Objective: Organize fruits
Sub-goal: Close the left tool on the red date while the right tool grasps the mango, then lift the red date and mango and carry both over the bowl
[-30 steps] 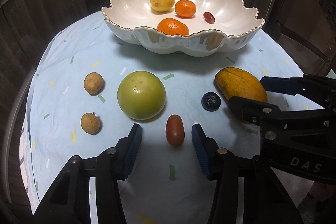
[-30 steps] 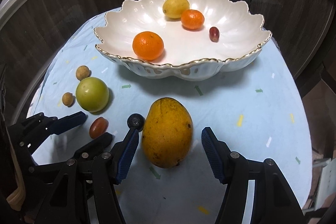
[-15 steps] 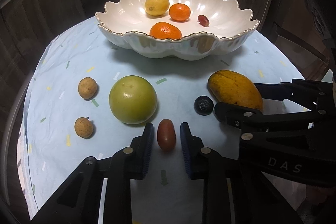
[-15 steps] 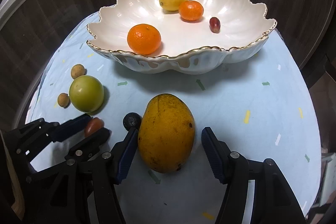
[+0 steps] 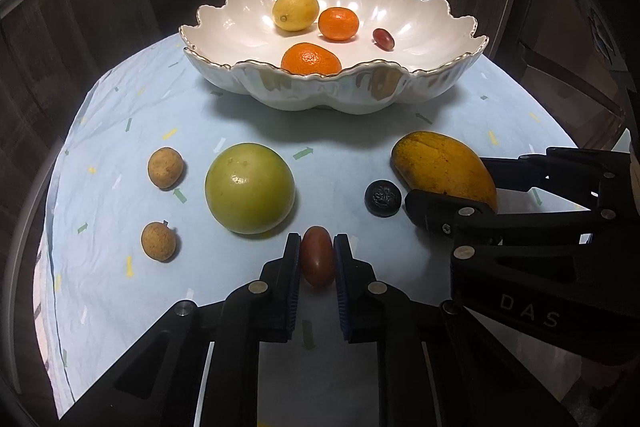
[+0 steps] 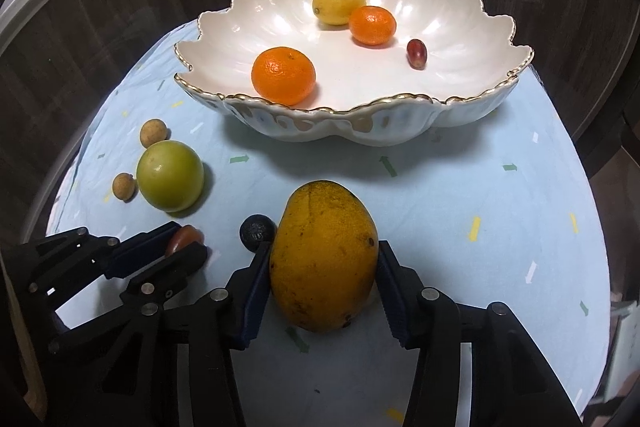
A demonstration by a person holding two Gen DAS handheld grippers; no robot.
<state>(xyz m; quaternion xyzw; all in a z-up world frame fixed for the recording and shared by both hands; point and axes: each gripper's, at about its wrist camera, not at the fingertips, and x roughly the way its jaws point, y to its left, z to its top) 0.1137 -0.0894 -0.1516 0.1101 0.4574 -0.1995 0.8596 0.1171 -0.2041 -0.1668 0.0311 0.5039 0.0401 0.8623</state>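
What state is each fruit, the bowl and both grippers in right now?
left gripper: shut on the cherry tomato, tomato on the cloth.
right gripper: shut on the mango, mango on the cloth.
bowl: upright, holding lemon, two oranges, grape.
green fruit: loose on the cloth.
two brown fruits: loose on the cloth.
dark berry: loose beside the mango.

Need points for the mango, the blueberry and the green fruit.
mango (image 6: 324, 271): right wrist view, middle of its skin, between the fingers.
blueberry (image 5: 382, 197): left wrist view, on its crown.
green fruit (image 5: 249, 188): left wrist view, centre of its near side.
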